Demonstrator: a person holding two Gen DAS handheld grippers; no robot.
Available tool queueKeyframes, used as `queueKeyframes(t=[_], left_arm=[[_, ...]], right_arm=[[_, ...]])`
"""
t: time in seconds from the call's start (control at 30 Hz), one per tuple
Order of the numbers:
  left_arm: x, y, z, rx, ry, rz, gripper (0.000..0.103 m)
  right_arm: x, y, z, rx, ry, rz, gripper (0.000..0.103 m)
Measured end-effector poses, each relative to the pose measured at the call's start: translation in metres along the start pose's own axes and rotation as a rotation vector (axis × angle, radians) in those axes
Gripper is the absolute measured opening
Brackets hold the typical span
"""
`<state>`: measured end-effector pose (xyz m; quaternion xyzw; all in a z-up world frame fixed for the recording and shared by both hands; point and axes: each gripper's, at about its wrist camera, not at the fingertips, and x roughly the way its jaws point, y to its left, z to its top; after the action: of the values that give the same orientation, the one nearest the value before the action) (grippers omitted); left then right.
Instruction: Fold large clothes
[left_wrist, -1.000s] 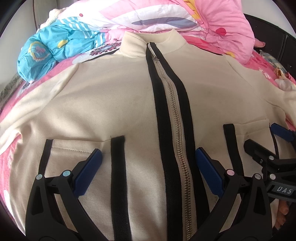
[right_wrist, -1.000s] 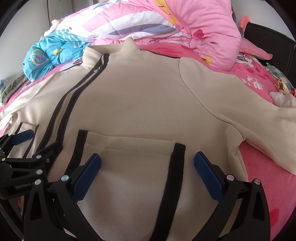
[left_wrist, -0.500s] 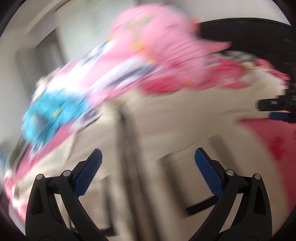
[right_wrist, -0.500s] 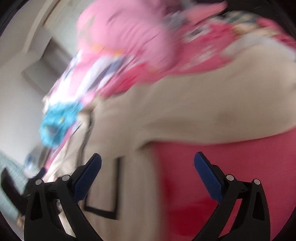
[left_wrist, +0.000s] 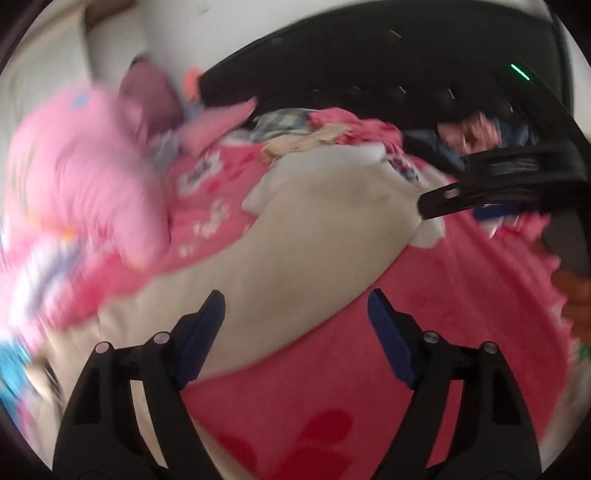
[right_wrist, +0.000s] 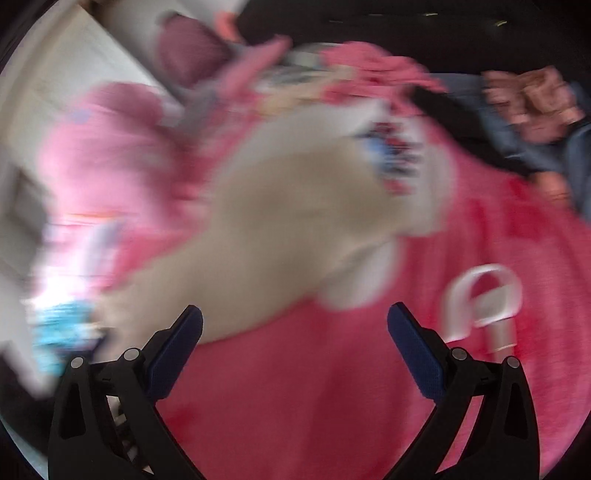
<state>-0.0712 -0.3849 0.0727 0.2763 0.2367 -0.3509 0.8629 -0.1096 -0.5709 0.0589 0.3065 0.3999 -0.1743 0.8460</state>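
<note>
We are over the bed (left_wrist: 461, 280) with both grippers aimed at one sleeve (left_wrist: 295, 254) of the cream jacket, and that sleeve is what our next move turns on. It lies flat on the pink sheet, well out from the jacket body, and its long axis runs on a slant: from the shoulder end at lower left of both wrist views up to the cuff (right_wrist: 354, 291) at upper right.

Our left gripper (left_wrist: 295, 332) has its jaws apart with nothing pinched; they have just been closing part of the way, and the lower edge of the sleeve sits between them, nearer the left-hand pad, with bare sheet on the other side. Our right gripper (right_wrist: 295, 347) shows up farther along in the left wrist view, close beside the cuff end. Its jaws are spread wide and empty, over pink sheet, with the sleeve just above and left of them.

So we judge the left hand nearer the middle of the sleeve and the right hand nearer the cuff. A white hook-shaped object (right_wrist: 484, 306) lies on the sheet just beyond the right-hand pad, apart from the sleeve. Both views are blurred, so we cannot tell whether any pad touches cloth.
</note>
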Motion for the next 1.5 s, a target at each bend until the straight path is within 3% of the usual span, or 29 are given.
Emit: queueKeyframes(t=[0.07,0.17,0.27,0.5,0.53,0.57,0.63,0.7,0.73,0.8,0.87,0.93,1.07,1.13,1.2,1.27,1.3,1.4,1.47,1.5], left_arm=[[0.013,-0.018,0.002,0.052,0.016,-0.039,0.075],[0.024,-0.033,0.003,0.064,0.023,-0.08,0.071],[0.041,-0.033,0.007,0.007,0.041,-0.136,0.064],[0.067,-0.016,0.017,-0.161,0.021,-0.271,0.061],[0.067,-0.016,0.016,-0.175,0.012,-0.29,0.061],[0.068,-0.015,0.015,-0.194,0.011,-0.322,0.061],[0.066,-0.014,0.012,-0.231,0.012,-0.372,0.062],[0.062,-0.014,0.01,-0.235,-0.014,-0.369,0.065],[0.061,-0.015,0.01,-0.236,-0.032,-0.357,0.072],[0.062,-0.015,0.011,-0.255,-0.048,-0.365,0.077],[0.076,-0.012,0.016,-0.282,-0.019,-0.41,0.077],[0.081,-0.013,0.022,-0.287,-0.023,-0.389,0.077],[0.092,-0.031,0.034,-0.197,0.005,-0.377,0.077],[0.093,-0.044,0.04,-0.13,0.015,-0.369,0.077],[0.101,-0.057,0.046,-0.06,0.048,-0.348,0.065],[0.116,-0.07,0.052,0.013,0.1,-0.317,0.06],[0.124,-0.076,0.055,0.04,0.111,-0.289,0.059],[0.134,-0.092,0.056,0.13,0.106,-0.194,0.049],[0.132,-0.093,0.058,0.14,0.081,-0.17,0.013],[0.125,-0.088,0.06,0.114,0.044,-0.151,0.007]], right_arm=[[0.014,-0.004,0.006,0.011,0.012,0.002,0.098],[0.037,-0.017,0.013,0.103,0.045,0.13,0.098],[0.047,-0.013,0.023,0.11,0.023,0.131,0.098],[0.076,-0.028,0.04,0.233,0.044,0.332,0.094],[0.073,-0.028,0.041,0.232,0.037,0.353,0.087],[0.069,-0.026,0.04,0.211,0.024,0.373,0.069],[0.059,-0.024,0.038,0.177,0.008,0.386,0.051],[0.054,-0.025,0.038,0.158,0.001,0.402,0.019],[0.055,-0.027,0.039,0.166,0.012,0.413,0.005],[0.054,-0.026,0.041,0.178,0.012,0.438,0.005],[0.05,-0.02,0.043,0.153,-0.01,0.382,0.005],[0.049,-0.015,0.046,0.137,-0.008,0.376,0.005],[0.041,-0.024,0.049,0.142,-0.007,0.302,0.005],[0.033,-0.036,0.05,0.149,-0.015,0.19,0.006],[0.032,-0.04,0.054,0.104,-0.007,0.038,0.01],[0.036,-0.042,0.061,0.071,0.022,-0.099,0.036],[0.041,-0.047,0.065,0.079,0.041,-0.112,0.039],[0.053,-0.059,0.075,0.133,0.09,-0.031,0.044],[0.059,-0.062,0.08,0.145,0.117,-0.012,0.044],[0.06,-0.06,0.081,0.14,0.123,0.006,0.044]])
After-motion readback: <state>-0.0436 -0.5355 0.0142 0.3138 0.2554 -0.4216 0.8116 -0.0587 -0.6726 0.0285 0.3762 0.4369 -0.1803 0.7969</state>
